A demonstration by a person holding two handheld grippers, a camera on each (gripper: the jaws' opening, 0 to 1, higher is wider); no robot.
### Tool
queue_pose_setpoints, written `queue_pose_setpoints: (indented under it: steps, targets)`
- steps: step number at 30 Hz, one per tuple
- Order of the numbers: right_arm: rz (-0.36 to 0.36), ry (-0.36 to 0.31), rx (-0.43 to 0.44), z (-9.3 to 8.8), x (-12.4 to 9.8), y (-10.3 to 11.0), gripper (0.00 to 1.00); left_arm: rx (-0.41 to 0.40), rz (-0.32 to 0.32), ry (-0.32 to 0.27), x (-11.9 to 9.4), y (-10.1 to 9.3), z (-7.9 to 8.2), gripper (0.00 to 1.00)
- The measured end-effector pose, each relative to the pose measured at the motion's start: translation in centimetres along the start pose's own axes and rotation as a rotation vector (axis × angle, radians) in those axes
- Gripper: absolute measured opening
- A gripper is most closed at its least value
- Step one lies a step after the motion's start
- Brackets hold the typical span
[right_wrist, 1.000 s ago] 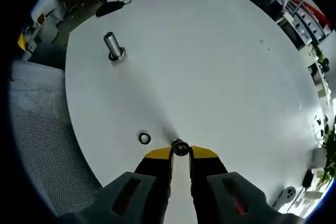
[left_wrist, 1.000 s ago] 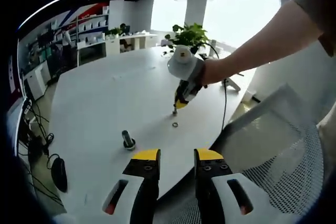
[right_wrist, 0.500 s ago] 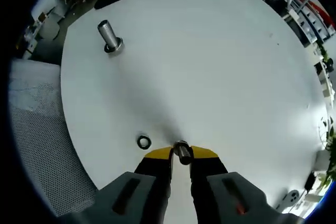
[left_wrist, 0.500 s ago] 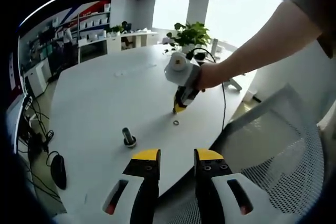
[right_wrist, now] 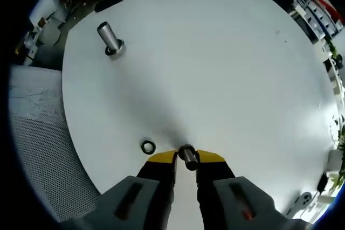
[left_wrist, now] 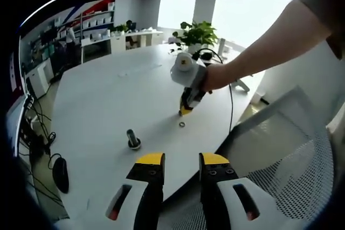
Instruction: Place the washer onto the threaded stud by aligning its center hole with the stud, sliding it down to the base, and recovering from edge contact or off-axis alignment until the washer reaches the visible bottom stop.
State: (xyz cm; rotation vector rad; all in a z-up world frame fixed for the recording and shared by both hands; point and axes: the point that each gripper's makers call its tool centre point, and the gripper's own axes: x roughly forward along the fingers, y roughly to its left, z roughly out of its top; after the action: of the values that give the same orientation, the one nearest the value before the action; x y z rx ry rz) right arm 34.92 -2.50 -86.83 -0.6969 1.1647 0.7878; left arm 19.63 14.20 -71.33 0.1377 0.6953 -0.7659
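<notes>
A round white table (right_wrist: 226,68) carries an upright threaded stud (right_wrist: 109,39) on a flanged base at its far left. A small dark washer (right_wrist: 147,147) lies flat near the table's edge, just left of my right gripper (right_wrist: 186,158). That gripper is shut on a small metal cylindrical part (right_wrist: 187,155) held just above the tabletop. In the left gripper view, a hand holds the right gripper (left_wrist: 183,112) tip-down beside the washer (left_wrist: 182,124), with the stud (left_wrist: 132,139) to its left. My left gripper (left_wrist: 181,158) hangs open off the table's near edge, nothing between its fingers.
A mesh chair (left_wrist: 280,149) stands close to the table's edge, seen also as grey mesh (right_wrist: 38,149) at the left of the right gripper view. A black mouse (right_wrist: 110,2) lies at the far edge. A potted plant (left_wrist: 197,33) and a cable (left_wrist: 232,100) sit behind the right gripper.
My right gripper has risen and tilted slightly with the metal part in it, so the part now looks like a short cylinder. The washer and stud stay put. The left gripper barely moved.
</notes>
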Motion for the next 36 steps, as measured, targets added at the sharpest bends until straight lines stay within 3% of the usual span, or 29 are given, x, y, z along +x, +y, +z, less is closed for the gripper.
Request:
queue_pose_setpoints:
  steps: [19, 27, 36]
  targets:
    - [-0.014, 0.014, 0.019, -1.3, -1.2, 0.5, 0.16, 0.008, 0.015, -0.012, -0.2, 0.2, 0.2, 0.23]
    - [-0.002, -0.011, 0.081, -2.0, -1.3, 1.8, 0.16, 0.016, 0.004, -0.015, -0.2, 0.0, 0.3, 0.23]
    - [0.038, -0.008, 0.039, -1.6, -0.4, 4.3, 0.16, 0.012, 0.006, -0.021, -0.3, 0.1, 0.4, 0.23]
